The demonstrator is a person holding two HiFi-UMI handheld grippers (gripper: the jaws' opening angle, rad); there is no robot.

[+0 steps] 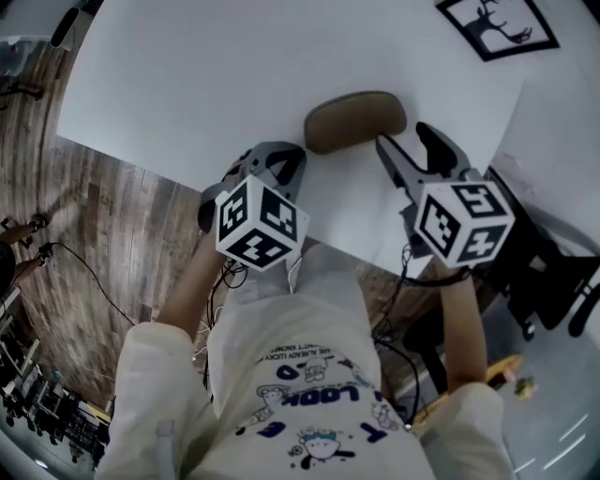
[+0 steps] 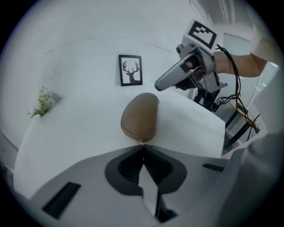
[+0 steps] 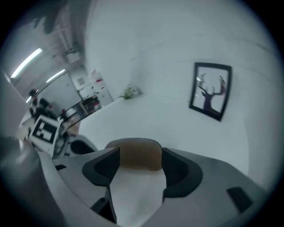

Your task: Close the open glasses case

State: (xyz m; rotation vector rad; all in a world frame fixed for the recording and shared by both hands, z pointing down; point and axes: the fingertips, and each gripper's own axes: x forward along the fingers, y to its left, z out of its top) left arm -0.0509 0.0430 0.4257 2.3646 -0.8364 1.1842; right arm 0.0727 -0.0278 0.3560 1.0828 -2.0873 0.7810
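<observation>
Brown glasses case lay near the desk's near edge, long axis along that edge, lid apparently already down. Left hand-held gripper: jaws together, nothing seen between them, tips just beside the case's zip end; the nearer of the two. Right hand-held gripper: jaws wide apart, gripping nothing, the case's other end just ahead. Desk white; framed deer picture toward its far right corner; wood floor below.

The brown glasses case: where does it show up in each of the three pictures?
Head view: glasses case upper middle.
Left gripper view: glasses case at centre.
Right gripper view: glasses case low, slightly left of centre.
Shared landmark: the framed deer picture.
</observation>
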